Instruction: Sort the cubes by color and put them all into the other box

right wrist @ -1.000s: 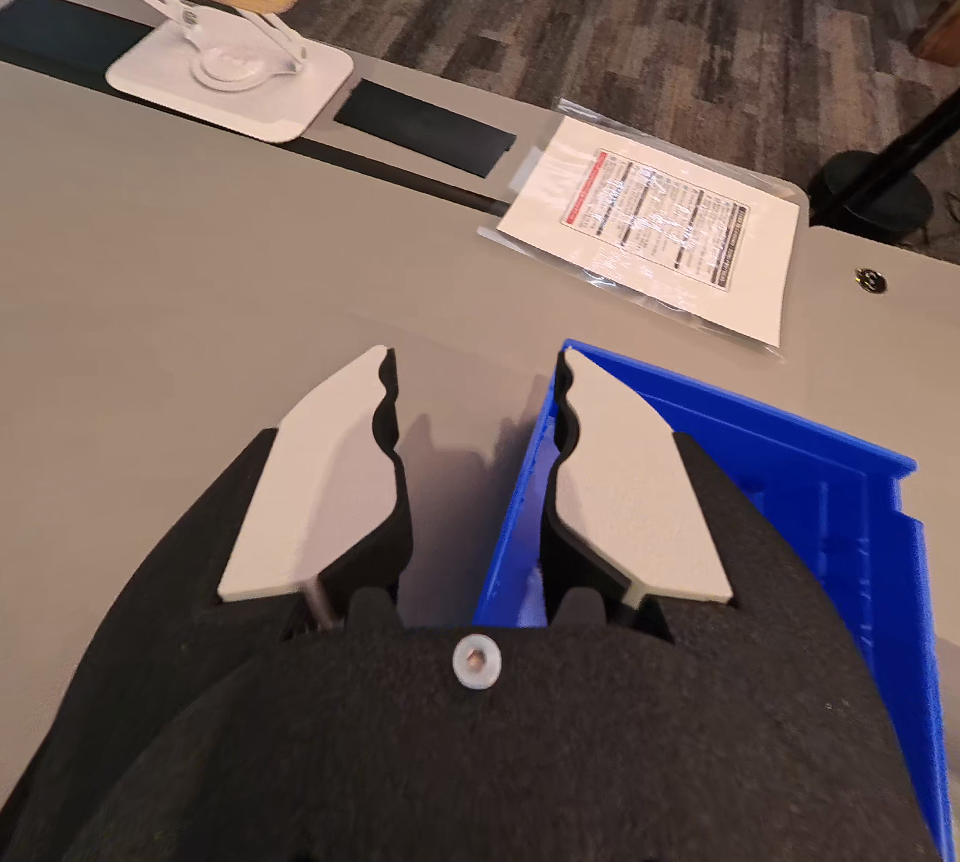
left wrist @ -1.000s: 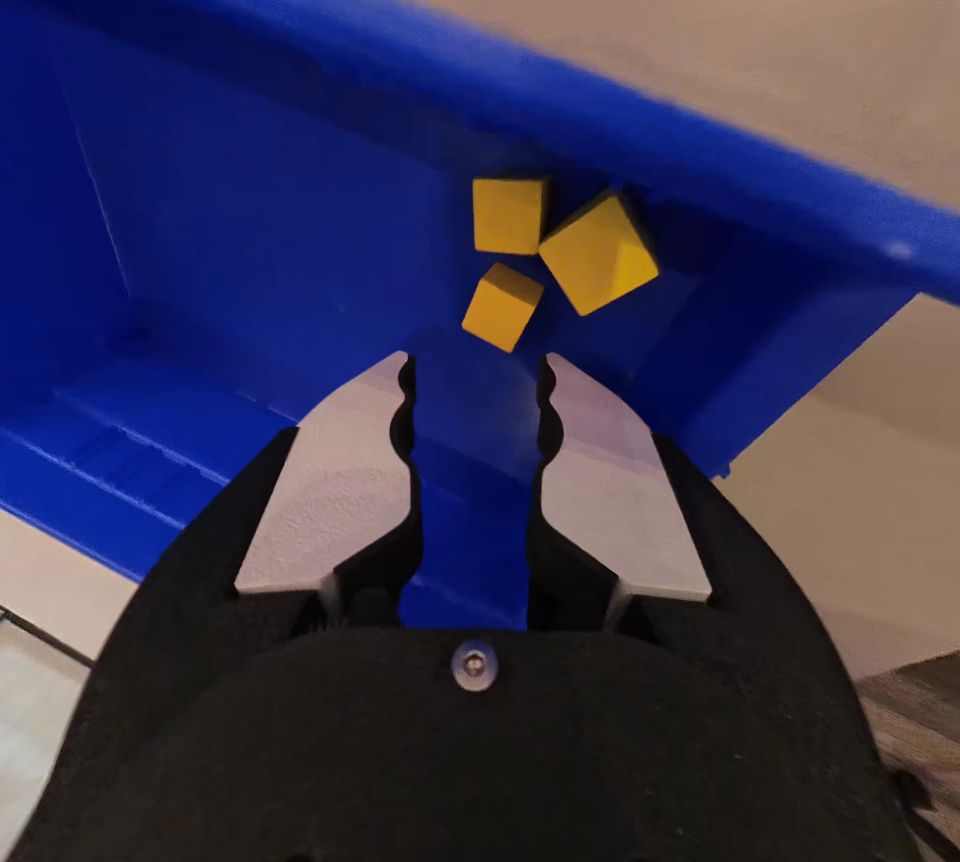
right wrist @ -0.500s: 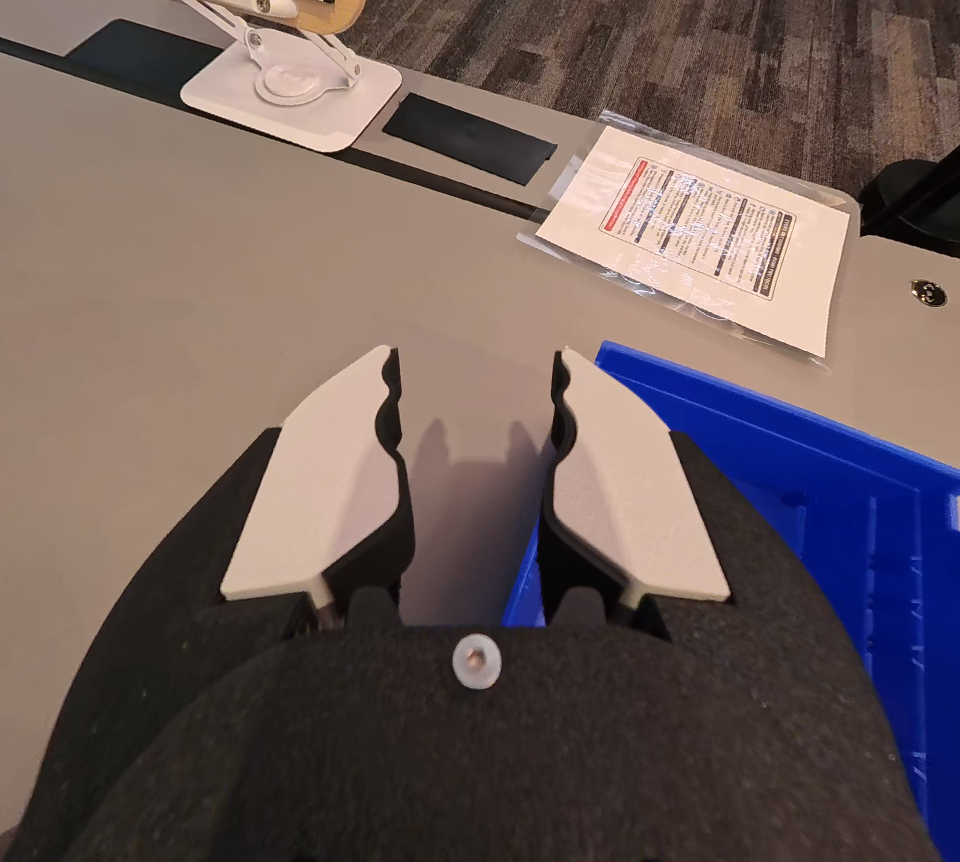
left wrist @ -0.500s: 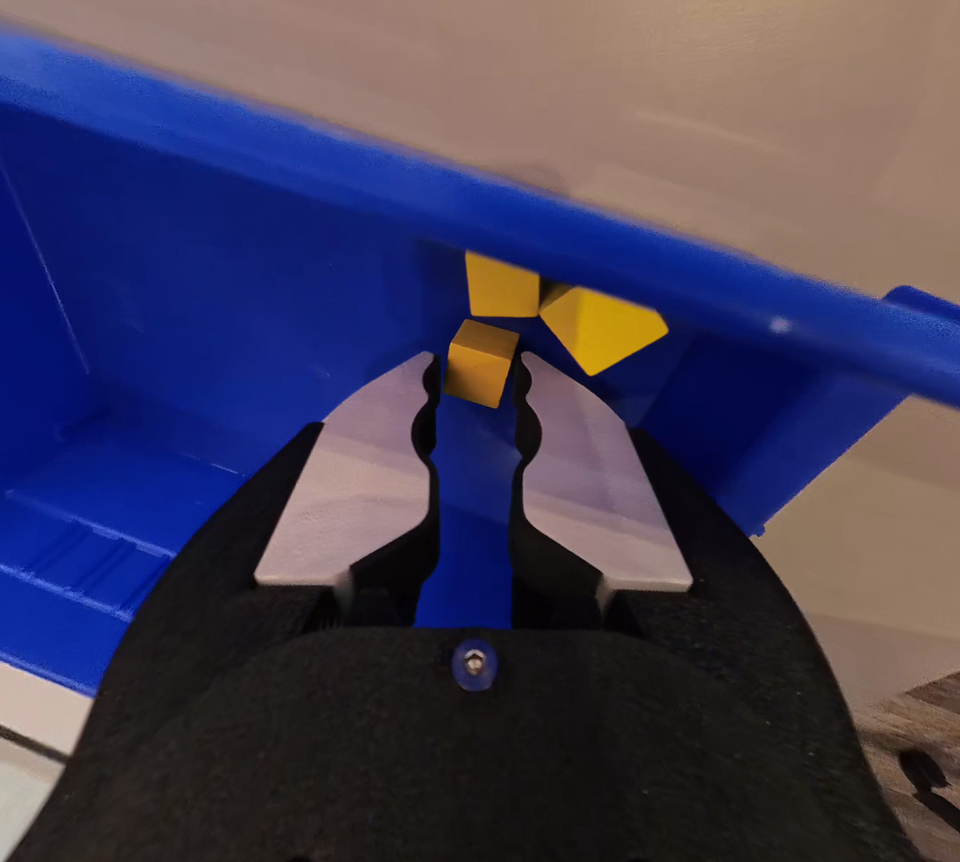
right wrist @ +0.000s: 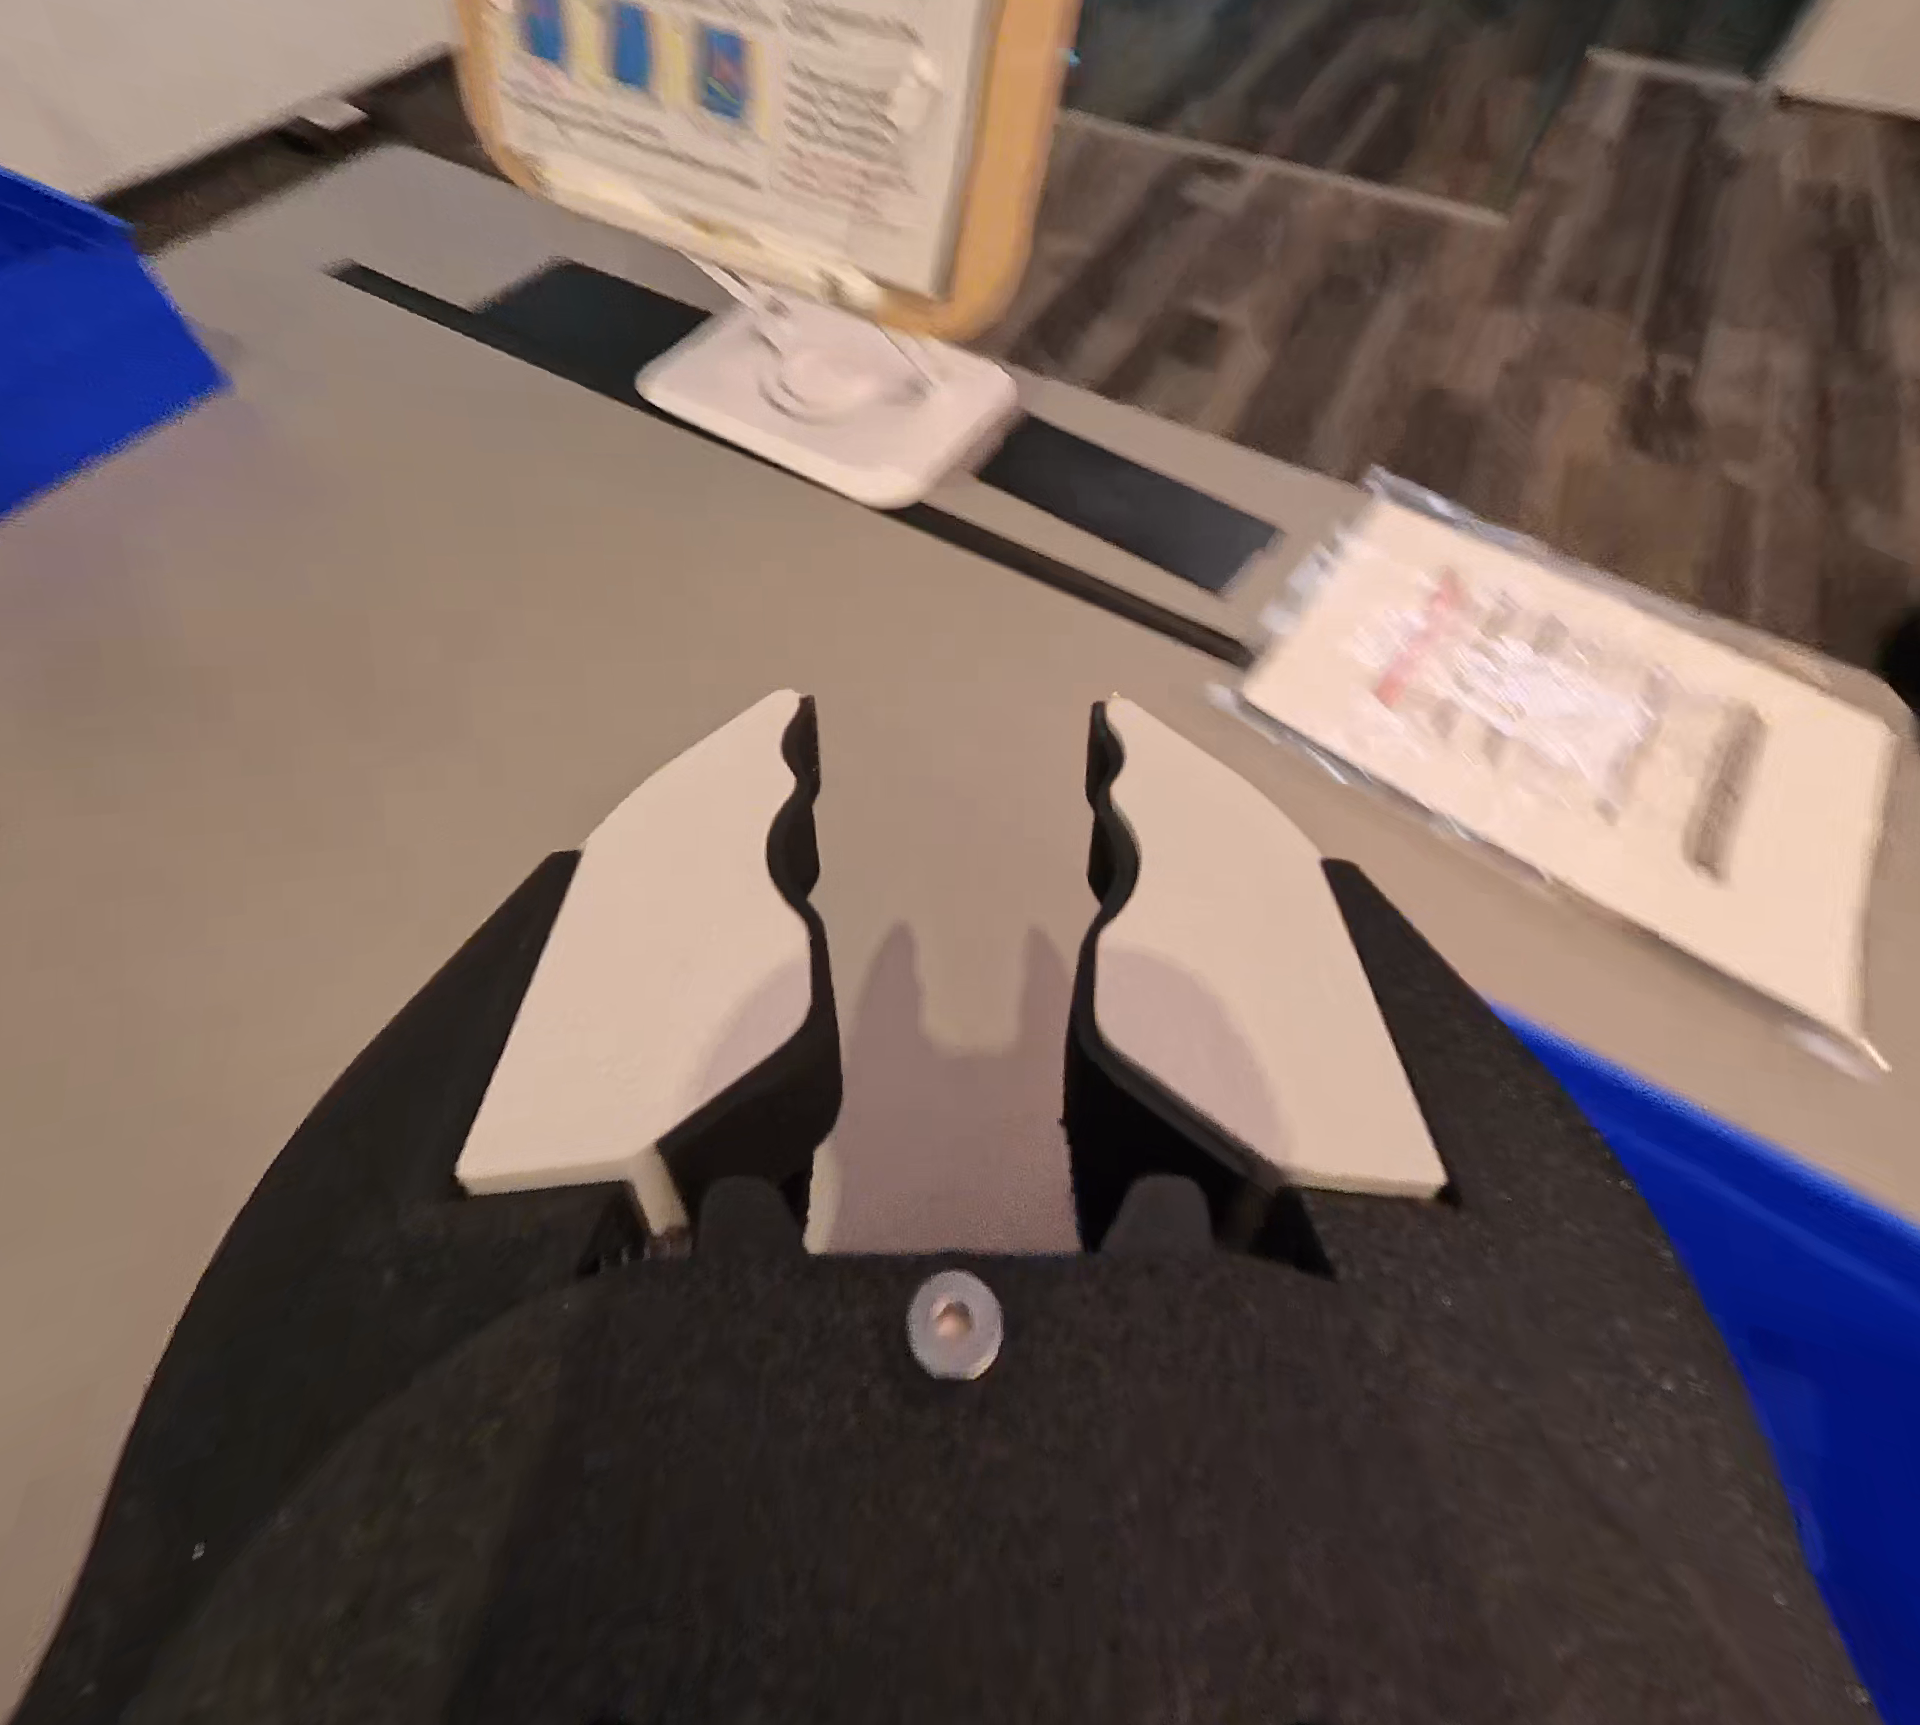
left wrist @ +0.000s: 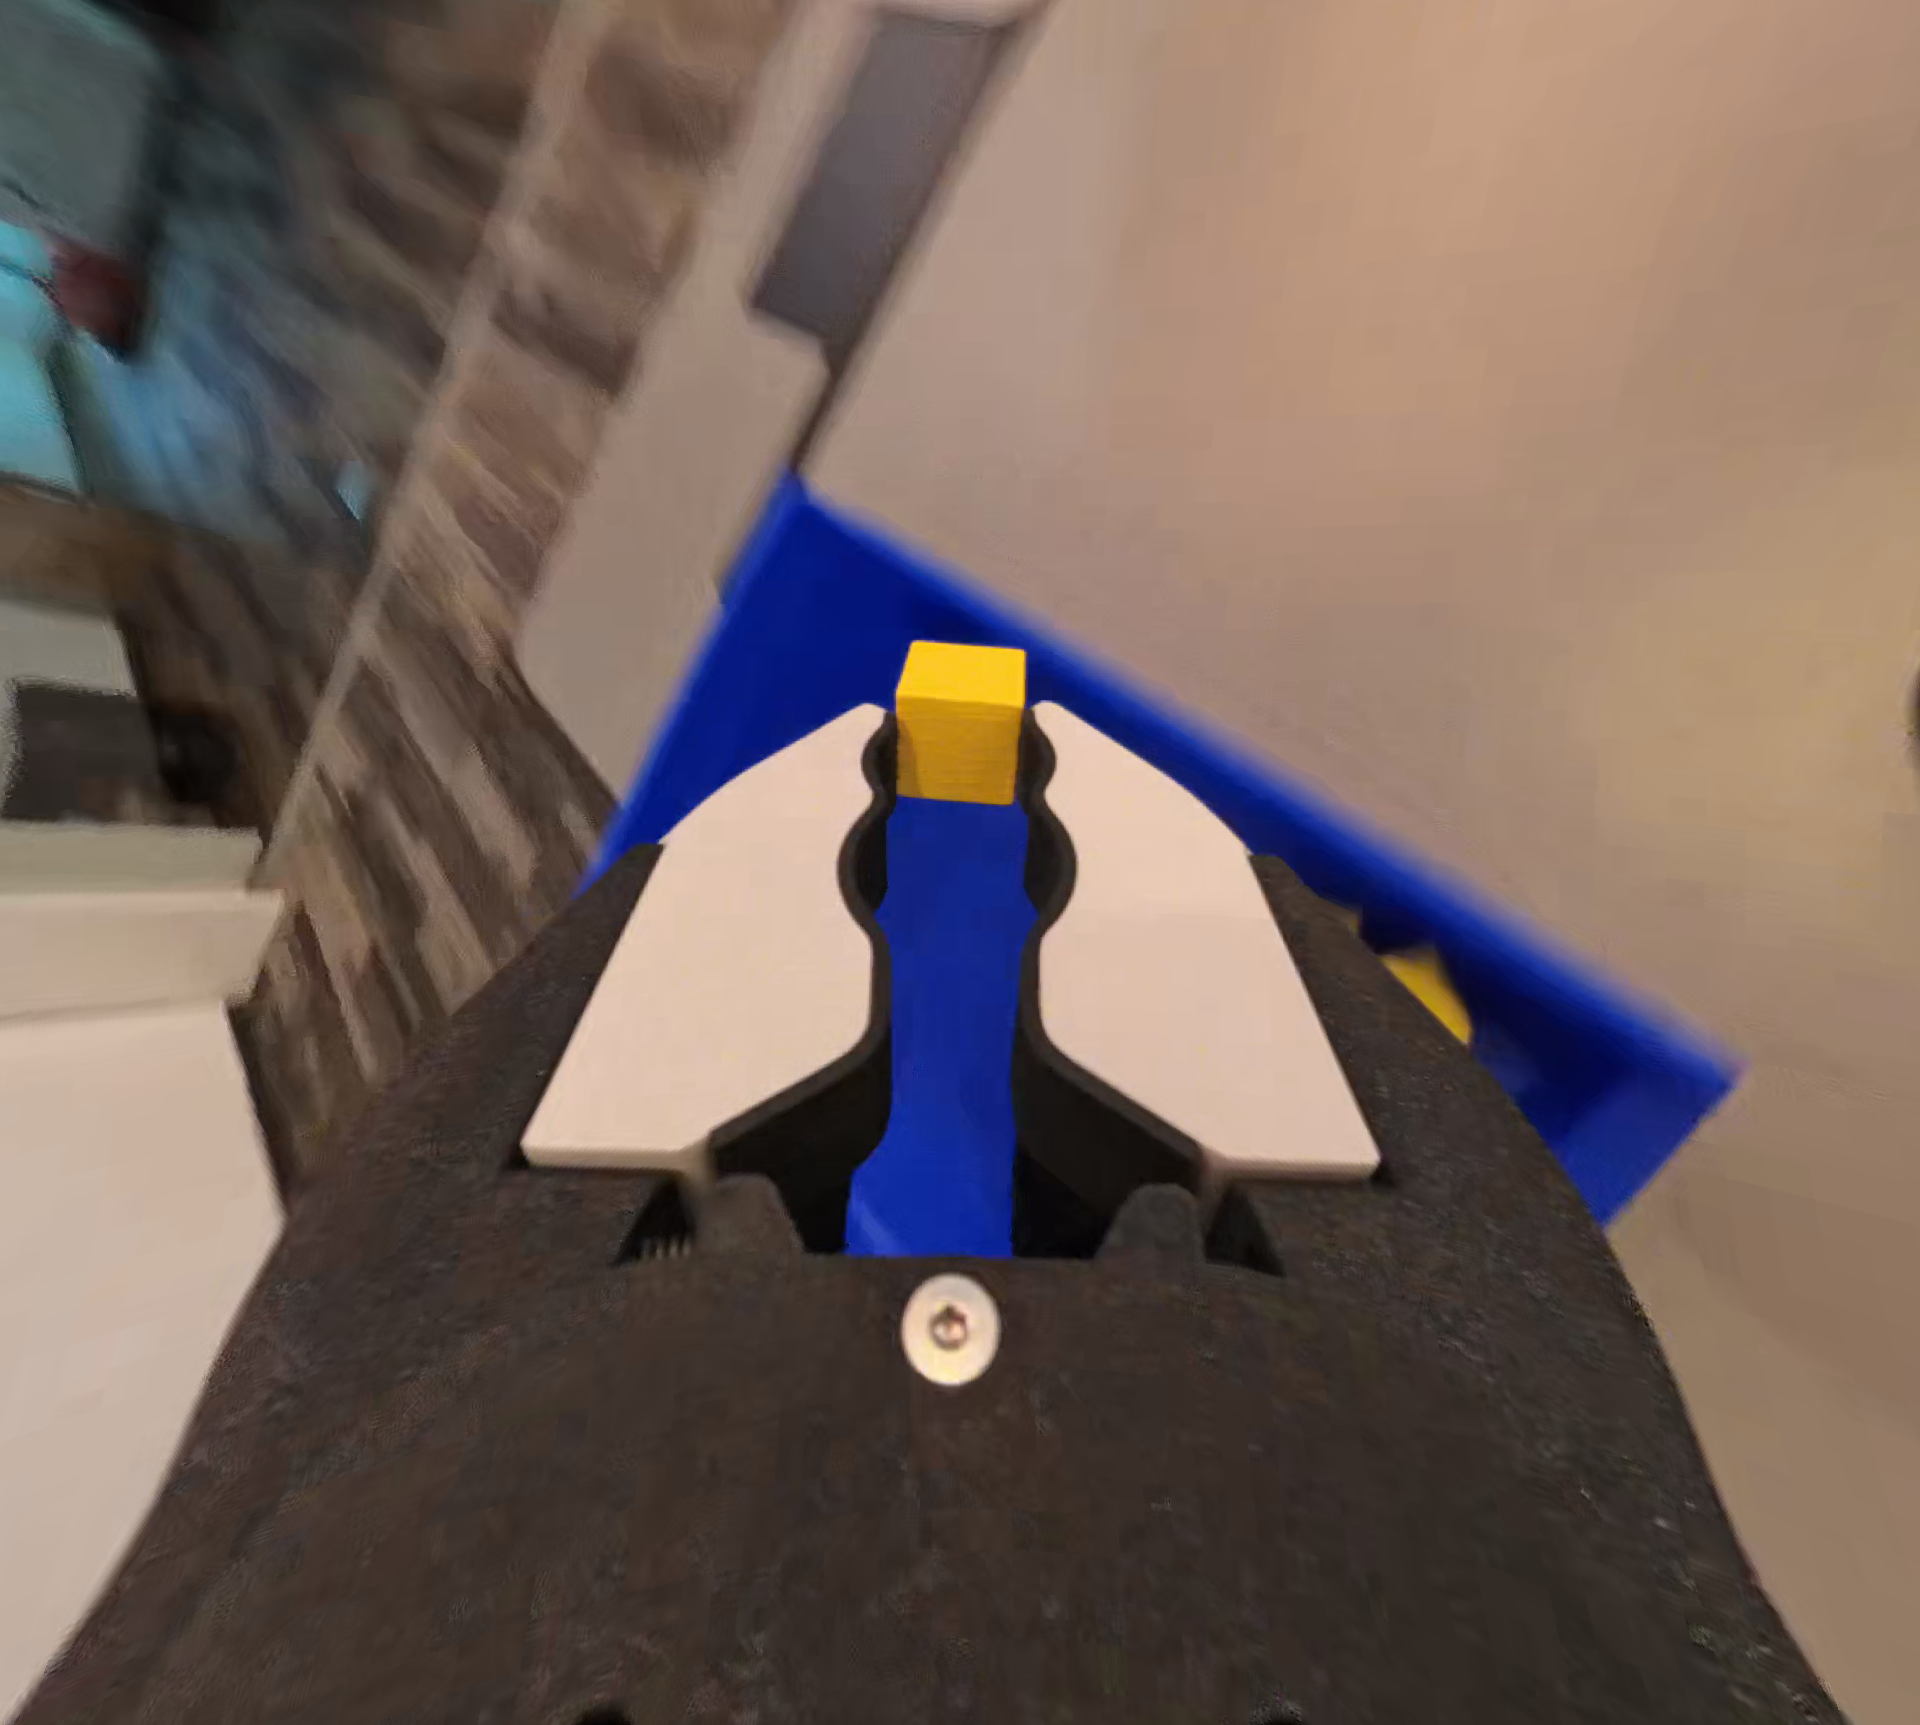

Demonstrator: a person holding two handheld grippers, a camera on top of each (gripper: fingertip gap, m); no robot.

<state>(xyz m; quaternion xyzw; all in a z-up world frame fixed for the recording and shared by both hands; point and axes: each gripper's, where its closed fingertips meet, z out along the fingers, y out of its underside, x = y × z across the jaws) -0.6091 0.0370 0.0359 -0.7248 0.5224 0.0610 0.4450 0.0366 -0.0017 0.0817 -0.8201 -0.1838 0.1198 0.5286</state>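
Hand-held gripper (left wrist: 961, 725) hides most of another yellow cube (left wrist: 1434, 995).

Yellow cube (left wrist: 960, 723): small, square-edged, pinched at its two sides between the fingertips of the left gripper (left wrist: 960, 740), top face level, held above a blue box (left wrist: 1195, 802). That box is open-topped with straight walls and sits on the grey table. A second yellow piece (left wrist: 1429, 989), probably another cube, lies inside near its right wall, mostly hidden. Right wrist view: blue box wall (right wrist: 1704, 1197) at lower right, another blue box corner (right wrist: 73, 345) at left edge, blurred.
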